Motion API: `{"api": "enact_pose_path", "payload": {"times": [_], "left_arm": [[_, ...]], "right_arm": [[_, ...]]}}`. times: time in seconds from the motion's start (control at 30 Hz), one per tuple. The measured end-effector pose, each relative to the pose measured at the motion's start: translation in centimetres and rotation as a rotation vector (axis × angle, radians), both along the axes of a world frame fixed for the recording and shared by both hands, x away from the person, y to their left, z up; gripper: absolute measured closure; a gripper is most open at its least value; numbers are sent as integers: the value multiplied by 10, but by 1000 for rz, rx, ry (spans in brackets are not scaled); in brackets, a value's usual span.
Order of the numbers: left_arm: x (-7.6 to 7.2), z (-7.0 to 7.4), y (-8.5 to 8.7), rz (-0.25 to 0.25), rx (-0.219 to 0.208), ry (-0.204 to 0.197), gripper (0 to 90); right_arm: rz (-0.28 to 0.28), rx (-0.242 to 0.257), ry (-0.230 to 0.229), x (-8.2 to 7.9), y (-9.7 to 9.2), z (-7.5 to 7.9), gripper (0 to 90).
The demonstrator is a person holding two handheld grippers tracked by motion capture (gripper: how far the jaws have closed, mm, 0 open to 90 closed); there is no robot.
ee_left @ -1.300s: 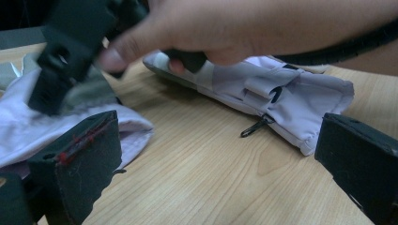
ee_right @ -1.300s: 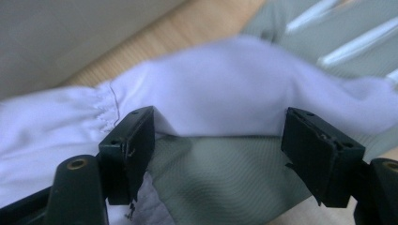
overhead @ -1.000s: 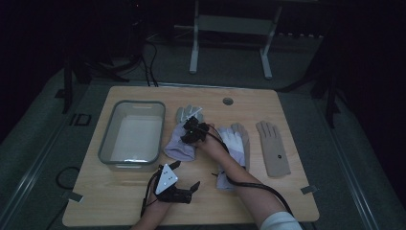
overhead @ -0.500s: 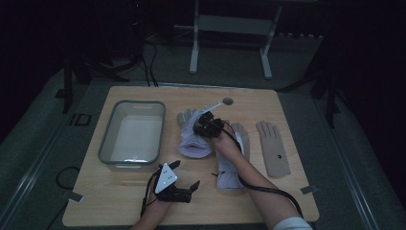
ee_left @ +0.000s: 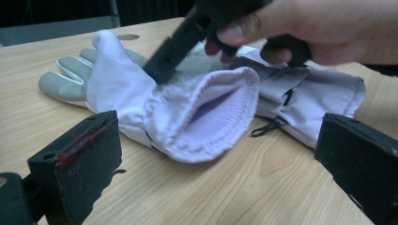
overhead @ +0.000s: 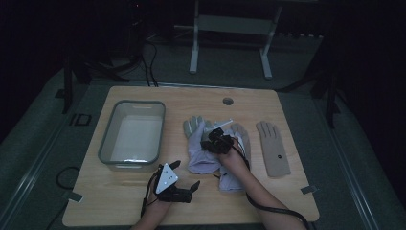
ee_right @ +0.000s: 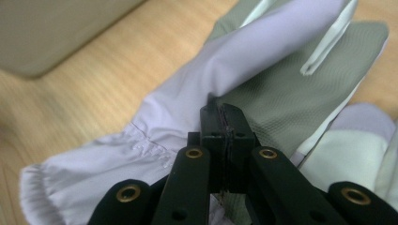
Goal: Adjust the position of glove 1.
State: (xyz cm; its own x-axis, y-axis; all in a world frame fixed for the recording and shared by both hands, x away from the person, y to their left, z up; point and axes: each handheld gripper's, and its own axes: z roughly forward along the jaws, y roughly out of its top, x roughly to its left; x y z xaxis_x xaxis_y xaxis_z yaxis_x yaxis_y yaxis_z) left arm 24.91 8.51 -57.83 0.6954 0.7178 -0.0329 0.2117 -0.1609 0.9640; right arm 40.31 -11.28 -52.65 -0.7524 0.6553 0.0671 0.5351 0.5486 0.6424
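1. High view: on the light wooden table (overhead: 143, 206) the right gripper (overhead: 212, 139) sits on the pale lilac fabric glove with grey palm (overhead: 198, 148) at the table's middle. A second pale lilac glove (overhead: 234, 177) lies just beside it at 3 o'clock, partly under the person's right hand (overhead: 232, 158). A flat beige knitted glove (overhead: 273, 148) lies further toward 3 o'clock, apart. The clear rectangular plastic tub (overhead: 131, 136) stands at 9 o'clock of the gloves. The left gripper (overhead: 184, 184) rests near the table's 6 o'clock edge, its jaws spread with nothing between them.

2. Left gripper view: its two black jaws stand wide apart and empty. Beyond them lies the lilac glove (ee_left: 187, 108), its ribbed cuff gaping toward the camera, with the right gripper (ee_left: 164, 61) pressing down on its fabric.

3. Right gripper view: the jaws have just been closing and now meet fully, pinching a raised fold of the lilac glove (ee_right: 225, 79) where lilac back meets grey palm.
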Motion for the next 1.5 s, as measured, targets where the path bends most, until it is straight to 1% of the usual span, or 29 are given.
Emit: {"api": "enact_pose_path", "payload": {"times": [0.13,0.2,0.27,0.3,0.43,0.47,0.5,0.53,0.57,0.6,0.63,0.7,0.8,0.87,0.9,1.07,1.2,1.23,1.27,1.3,1.37,1.4,1.47,1.5], "left_arm": [[0,0,0,1,3,2,11],[0,0,0,-2,4,3,11],[0,0,0,-2,6,3,11],[0,0,0,-3,5,2,11],[0,0,0,-4,9,3,11],[0,0,0,-4,9,3,11],[0,0,0,-3,7,2,11],[0,0,-1,-3,5,1,11],[0,0,-1,-2,6,1,11],[0,0,-1,-3,6,0,11],[0,0,-1,-3,6,0,11],[0,0,-1,-3,5,1,11],[0,0,0,-3,6,1,11],[0,0,-1,-3,7,2,11],[0,0,-1,-4,9,3,11],[1,0,-1,-2,11,6,11],[0,0,-1,-1,12,3,11],[0,0,-1,-1,11,5,11],[1,0,-1,-1,10,6,11],[1,0,-1,-1,10,7,11],[1,0,-1,-1,11,5,11],[0,0,-1,0,12,4,11],[0,0,-1,1,12,3,11],[0,0,-1,1,12,3,11]], "right_arm": [[-11,-22,8,-6,2,-9,865],[-32,-20,30,-5,4,-12,860],[-58,-19,31,-5,7,-12,855],[-50,-36,19,-5,9,-13,853],[-77,-36,34,-6,15,-14,847],[-84,-45,27,-5,15,-14,846],[-93,-55,9,-4,16,-14,847],[-118,-62,-11,-2,15,-15,852],[-138,-60,-17,0,14,-15,852],[-156,-38,0,3,11,-15,854],[-170,-29,2,4,9,-15,858],[-192,-40,-18,5,7,-15,859],[-226,-23,-15,9,-2,-15,859],[-241,-4,2,10,-9,-15,859],[-244,-3,0,10,-12,-15,858],[-230,-1,7,11,-15,-14,821],[-212,16,9,10,-16,-11,768],[-203,16,6,9,-16,-10,742],[-196,14,2,8,-17,-8,698],[-185,17,-3,7,-17,-6,632],[-168,19,-7,7,-20,-3,530],[-149,36,2,7,-22,-1,495],[-114,21,14,7,-25,1,462],[-94,21,10,7,-27,3,457]]}}
